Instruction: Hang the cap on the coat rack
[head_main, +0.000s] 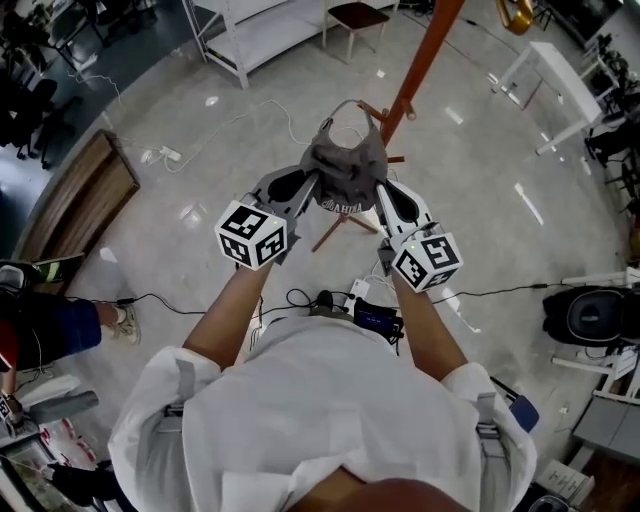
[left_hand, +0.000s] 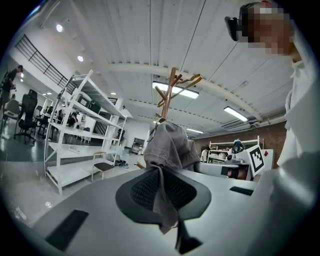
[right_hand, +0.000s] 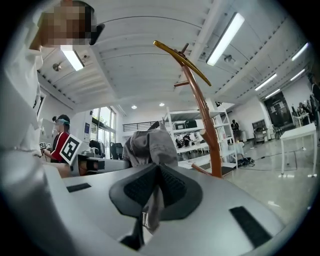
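Grey cap (head_main: 345, 172) is up in the air, bunched and slung between the two grippers, just in front of the coat rack (head_main: 420, 60). It is not on any peg.

Left gripper (head_main: 300, 185): jaws clenched on the cap's left edge. In the left gripper view the cloth (left_hand: 170, 145) is pinched flat between the dark pads, and a tail of fabric hangs below the pinch.

Right gripper (head_main: 390, 200): jaws likewise closed tight on the cap's right side. The right gripper view shows a fold of the cap (right_hand: 149, 145) squeezed between the pads, with its end dangling below.

The rack's brown pole (right_hand: 202, 115) rises just behind the cap, its pegs (left_hand: 172, 82) branching well above it. White shelving (left_hand: 75, 145) stands further off on the glossy floor (head_main: 200, 150).
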